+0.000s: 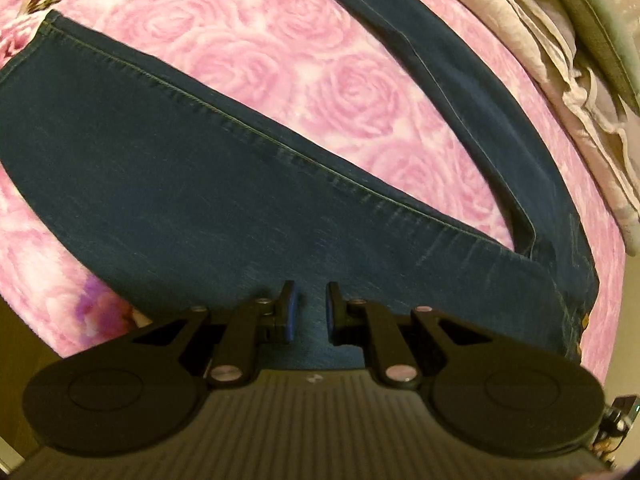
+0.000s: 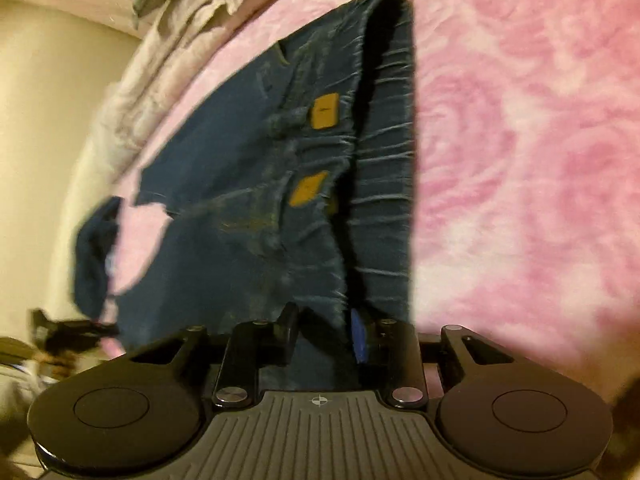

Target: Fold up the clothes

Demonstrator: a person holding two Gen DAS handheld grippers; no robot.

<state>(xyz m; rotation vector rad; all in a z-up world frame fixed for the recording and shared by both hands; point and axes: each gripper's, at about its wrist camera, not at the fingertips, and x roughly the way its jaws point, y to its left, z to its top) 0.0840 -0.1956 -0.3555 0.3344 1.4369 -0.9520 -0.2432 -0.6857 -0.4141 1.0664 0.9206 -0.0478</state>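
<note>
The left gripper (image 1: 308,306) is nearly closed on the jeans (image 1: 180,184), pinning them to the bed (image 1: 248,60). The right gripper (image 2: 324,330) is half open around the waistband (image 2: 384,184), lower centre, likely to lift it for folding.

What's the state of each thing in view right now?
jeans: spread on the bed, legs apart, waistband end bunched.
left gripper: shut on jeans.
right gripper: partly closed, waistband denim between its fingers.
pink rose blanket: laid flat under the jeans.
grey bedding: crumpled.
</note>
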